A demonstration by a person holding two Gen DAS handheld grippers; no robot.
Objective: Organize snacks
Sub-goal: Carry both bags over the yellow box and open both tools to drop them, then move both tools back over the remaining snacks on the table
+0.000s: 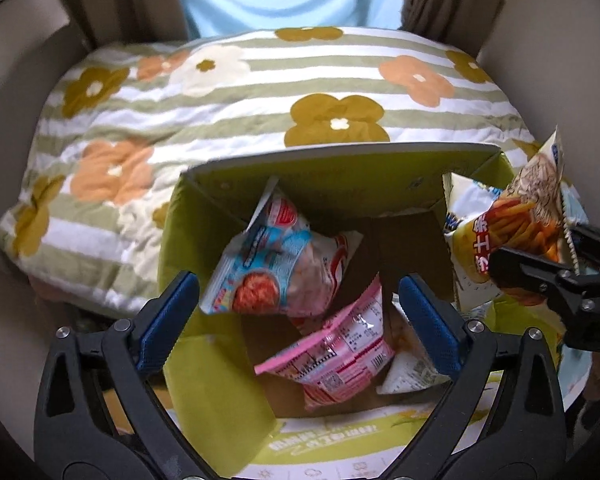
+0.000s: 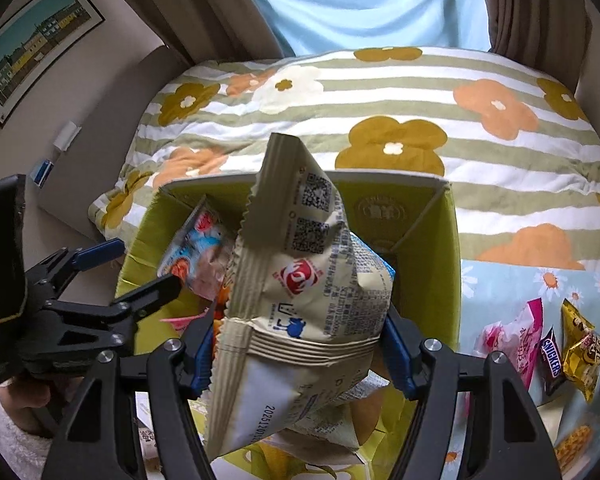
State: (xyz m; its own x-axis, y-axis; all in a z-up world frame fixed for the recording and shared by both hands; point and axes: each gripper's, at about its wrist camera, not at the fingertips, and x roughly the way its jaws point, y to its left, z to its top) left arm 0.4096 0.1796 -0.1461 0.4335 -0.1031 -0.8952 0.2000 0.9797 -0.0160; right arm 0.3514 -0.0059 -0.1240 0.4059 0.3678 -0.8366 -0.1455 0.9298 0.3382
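**Two grippers over the box, one loaded, one empty**

Two tools are working above the green carton (image 1: 204,264). Left gripper (image 1: 300,312) is standing wide, blue pads well apart, nothing between them; the pink packet (image 1: 332,356) and the blue-and-red packet (image 1: 276,264) are lying below it inside the carton, loose. Right gripper (image 2: 296,356) is clamping the cream chip bag (image 2: 300,280) near its lower seam, jaws pressed in on both sides; the bag is hanging over the carton's opening, top corner tilting toward the floral quilt (image 2: 420,92).

More snacks are waiting on the blue daisy cloth (image 2: 496,284) to the right: a Snickers bar (image 2: 551,362), a gold packet (image 2: 580,352).

Risks, as judged:
- Bag is large against the opening; letting go off-centre could be leaving it perched on the rim or an inner flap.
- Both tools are crowding one opening, so a collision is possible.
- Squeezing a puffed bag could be crushing its contents.
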